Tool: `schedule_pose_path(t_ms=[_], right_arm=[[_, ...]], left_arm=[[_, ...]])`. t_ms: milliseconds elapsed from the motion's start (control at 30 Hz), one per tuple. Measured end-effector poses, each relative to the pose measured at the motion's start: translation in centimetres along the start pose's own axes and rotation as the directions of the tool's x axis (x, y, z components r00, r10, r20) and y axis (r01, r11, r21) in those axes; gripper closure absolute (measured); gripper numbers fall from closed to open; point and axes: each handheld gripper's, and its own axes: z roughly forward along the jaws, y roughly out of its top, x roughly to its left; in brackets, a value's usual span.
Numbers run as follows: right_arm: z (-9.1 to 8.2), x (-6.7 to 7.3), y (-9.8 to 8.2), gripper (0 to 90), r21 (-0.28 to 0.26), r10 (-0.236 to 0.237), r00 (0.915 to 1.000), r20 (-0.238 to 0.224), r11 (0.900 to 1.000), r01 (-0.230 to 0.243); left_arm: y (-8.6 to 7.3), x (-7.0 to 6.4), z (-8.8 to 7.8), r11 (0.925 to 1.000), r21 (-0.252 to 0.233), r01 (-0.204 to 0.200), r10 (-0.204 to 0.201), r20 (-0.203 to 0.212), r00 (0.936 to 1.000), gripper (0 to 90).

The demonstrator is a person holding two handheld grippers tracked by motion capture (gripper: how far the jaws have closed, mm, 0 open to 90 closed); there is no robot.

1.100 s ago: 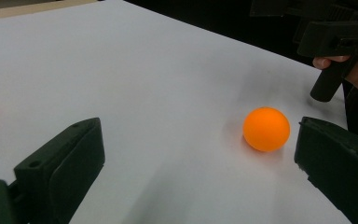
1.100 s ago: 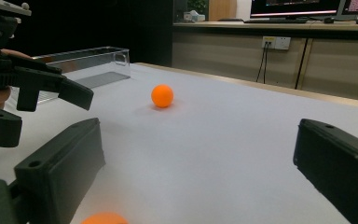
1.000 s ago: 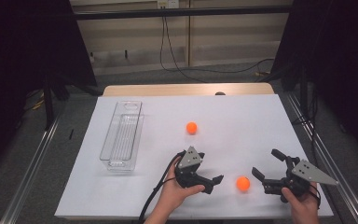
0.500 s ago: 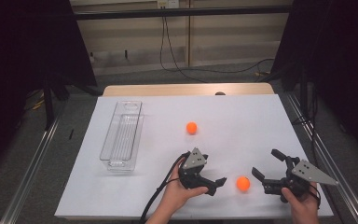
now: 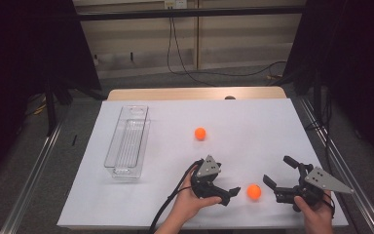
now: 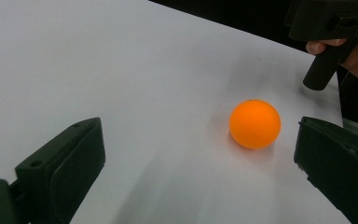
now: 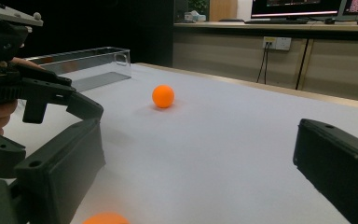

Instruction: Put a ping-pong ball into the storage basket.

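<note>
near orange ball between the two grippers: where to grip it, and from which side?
Grip the near orange ball across its widest middle; it is round, so no face is better than another. Come with the left gripper, whose open jaws already point at it in the left gripper view. It sits free on the white table, so close gently.

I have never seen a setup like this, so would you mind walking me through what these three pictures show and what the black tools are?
No robot arm here: a person holds a black two-jaw gripper in each hand. The high view looks down on the white-covered table, with the left gripper and right gripper near its front edge. The other two pictures come from cameras riding on each gripper, looking along its jaws. Both grippers are open and hold nothing. On the table lie a near orange ball between the two grippers, a far orange ball towards the middle, and a long clear plastic tray on the left. The left gripper view shows the near ball just ahead of its spread jaws.
</note>
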Motion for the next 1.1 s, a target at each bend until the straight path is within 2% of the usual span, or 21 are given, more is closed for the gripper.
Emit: schedule_pose_path(t_ms=[1100], right_arm=[[0.0,0.0,0.0,1.3,-0.002,0.001,1.0,-0.002,1.0,-0.001]], left_arm=[[0.3,-0.6,1.8,0.9987,0.051,-0.001,0.0,0.012,0.9999,2.2]])
